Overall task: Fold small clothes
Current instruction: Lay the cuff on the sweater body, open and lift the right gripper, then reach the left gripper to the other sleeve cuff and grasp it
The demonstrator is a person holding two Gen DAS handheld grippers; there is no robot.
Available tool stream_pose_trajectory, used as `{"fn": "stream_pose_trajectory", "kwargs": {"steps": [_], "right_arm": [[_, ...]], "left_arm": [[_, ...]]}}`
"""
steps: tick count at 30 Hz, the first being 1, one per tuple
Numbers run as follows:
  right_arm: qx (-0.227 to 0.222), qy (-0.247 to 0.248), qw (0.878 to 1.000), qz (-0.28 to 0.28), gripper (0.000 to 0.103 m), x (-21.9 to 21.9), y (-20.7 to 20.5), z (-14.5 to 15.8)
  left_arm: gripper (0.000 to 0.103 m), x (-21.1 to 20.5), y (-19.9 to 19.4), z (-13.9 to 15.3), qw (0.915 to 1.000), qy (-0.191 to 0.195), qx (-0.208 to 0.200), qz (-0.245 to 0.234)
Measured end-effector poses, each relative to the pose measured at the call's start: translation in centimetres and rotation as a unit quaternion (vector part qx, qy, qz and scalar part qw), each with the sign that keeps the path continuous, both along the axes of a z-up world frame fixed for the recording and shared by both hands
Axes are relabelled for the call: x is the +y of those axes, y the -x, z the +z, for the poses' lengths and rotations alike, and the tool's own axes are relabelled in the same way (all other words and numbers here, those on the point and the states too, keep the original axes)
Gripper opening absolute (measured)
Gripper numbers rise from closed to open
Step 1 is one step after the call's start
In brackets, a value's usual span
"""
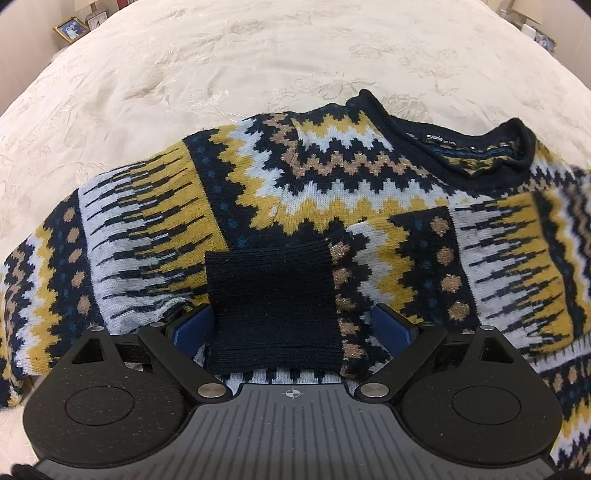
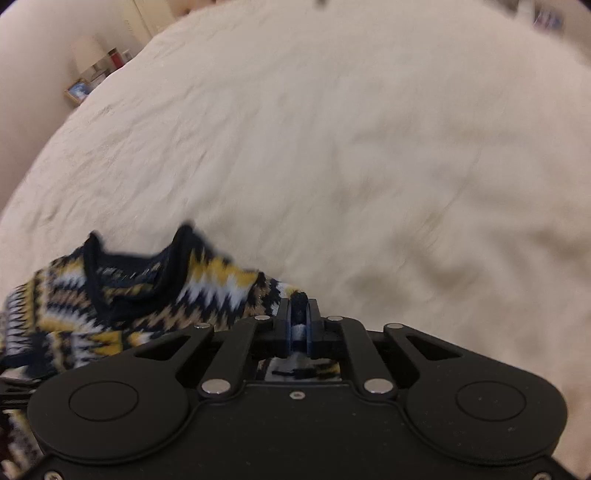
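A knitted sweater (image 1: 332, 192) in navy, yellow, white and tan zigzags lies face up on a cream bedspread (image 1: 221, 66), its navy neckline (image 1: 480, 155) to the upper right. One sleeve is folded across the chest, and its navy ribbed cuff (image 1: 273, 306) lies between the wide-apart blue pads of my left gripper (image 1: 291, 328), which stands open around it without pressing. In the right wrist view the same sweater (image 2: 122, 295) shows at lower left. My right gripper (image 2: 298, 325) is shut on a fold of the sweater's edge, with knit fabric pinched between its pads.
The bedspread (image 2: 369, 166) stretches far beyond the sweater on all sides. A framed picture (image 1: 70, 28) and a lamp stand on a bedside table at the far left; small items (image 1: 543, 37) sit at the far right. The right wrist view is motion-blurred.
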State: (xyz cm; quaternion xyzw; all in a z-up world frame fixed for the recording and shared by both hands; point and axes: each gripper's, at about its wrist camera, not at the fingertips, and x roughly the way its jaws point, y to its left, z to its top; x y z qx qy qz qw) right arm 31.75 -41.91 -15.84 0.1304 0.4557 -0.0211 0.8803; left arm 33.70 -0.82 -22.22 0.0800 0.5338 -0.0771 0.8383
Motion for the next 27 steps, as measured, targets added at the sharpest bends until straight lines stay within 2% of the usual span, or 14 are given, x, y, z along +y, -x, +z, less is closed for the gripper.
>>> {"fn": "stream_pose_trajectory", "kwargs": {"steps": [4,6,7,8,9,10,12,15,16,18,21,22,25,27], "right_arm": [[0.056,0.013,0.997,-0.053,0.006,-1.7,-0.4,-2.5],[0.054,0.012,0.996,-0.064,0.007,-2.3,0.1,-2.9],[0.043,0.013,0.996,-0.076,0.015,-2.4,0.6,-2.5],[0.029,0.015,0.996,-0.088,0.018,-2.5,1.2,-2.0],[0.013,0.016,0.995,-0.097,0.027,-2.4,2.0,-1.3],[-0.001,0.018,0.995,-0.099,0.046,-2.2,2.7,-0.6],[-0.027,0.023,0.995,-0.097,0.060,-1.7,3.9,0.6],[-0.029,0.024,0.997,-0.071,0.064,-0.6,4.6,1.2],[-0.018,0.027,0.998,-0.060,0.068,-0.1,4.8,1.1],[0.011,0.038,0.998,-0.045,0.069,0.6,5.0,0.0],[0.077,0.042,0.995,-0.044,0.070,0.8,4.8,-2.8],[0.082,0.039,0.995,-0.050,0.073,0.8,5.0,-3.1],[0.064,0.025,0.994,-0.081,0.074,0.8,5.8,-1.9],[0.037,0.009,0.995,-0.091,0.079,1.3,6.7,-0.4]], "left_arm": [[0.094,-0.1,0.1,0.0,1.0000,-0.001,-0.003,0.000],[0.094,-0.1,0.1,0.0,1.0000,-0.001,-0.001,0.000],[0.094,0.0,0.1,0.0,1.0000,-0.001,-0.001,0.001],[0.094,0.0,0.0,0.0,1.0000,-0.001,0.000,0.001],[0.094,0.0,0.0,0.0,1.0000,0.000,0.000,0.002],[0.094,0.0,0.0,0.0,1.0000,0.000,-0.001,0.002],[0.094,0.0,0.1,0.0,1.0000,0.001,-0.005,0.003],[0.094,0.1,0.4,0.0,0.9999,0.002,-0.012,0.002],[0.094,0.1,0.4,0.1,0.9999,0.002,-0.012,0.003],[0.094,0.1,0.4,0.2,0.9999,0.003,-0.010,0.003],[0.095,0.5,0.3,0.5,0.9999,0.012,-0.006,-0.001],[0.095,0.7,0.3,0.6,0.9998,0.017,-0.005,-0.004],[0.095,1.5,0.7,1.3,0.9990,0.041,0.002,-0.018],[0.095,2.2,1.4,1.9,0.9978,0.064,0.005,-0.020]]}}
